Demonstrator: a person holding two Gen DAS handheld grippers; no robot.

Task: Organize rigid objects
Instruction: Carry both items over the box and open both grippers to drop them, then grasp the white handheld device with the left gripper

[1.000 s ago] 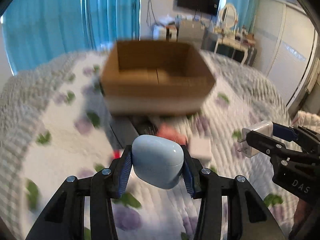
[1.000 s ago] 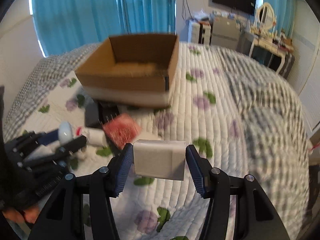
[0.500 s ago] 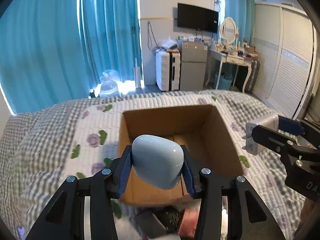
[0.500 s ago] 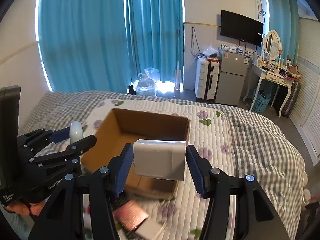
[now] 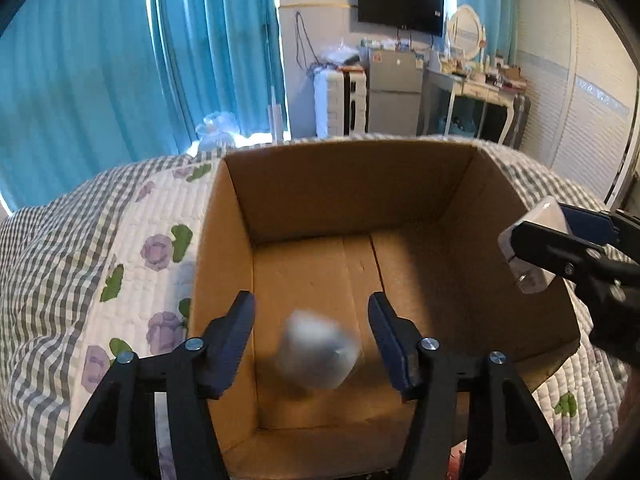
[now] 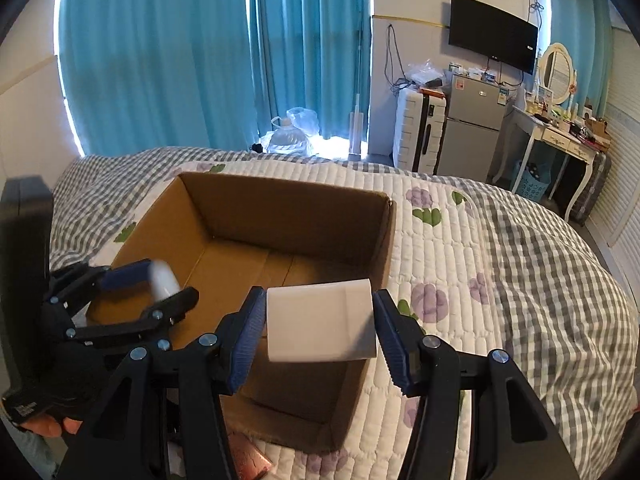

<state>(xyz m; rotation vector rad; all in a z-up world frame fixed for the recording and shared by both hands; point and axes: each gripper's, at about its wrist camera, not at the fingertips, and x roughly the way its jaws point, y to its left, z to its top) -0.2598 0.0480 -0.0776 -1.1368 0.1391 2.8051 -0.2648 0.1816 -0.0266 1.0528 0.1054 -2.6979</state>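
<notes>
Falling blurred earbud case [image 5: 318,354], left gripper [image 5: 312,336] spread, orientation unclear

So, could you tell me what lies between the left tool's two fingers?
A blurred pale blue case, loose in the gap, over the cardboard box floor; left wrist view.

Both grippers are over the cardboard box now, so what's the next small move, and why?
Probably open the right gripper: its white rectangular charger block hangs above the open brown cardboard box, while the left gripper is already open and its pale blue rounded case is blurred, apparently dropping in.
</notes>
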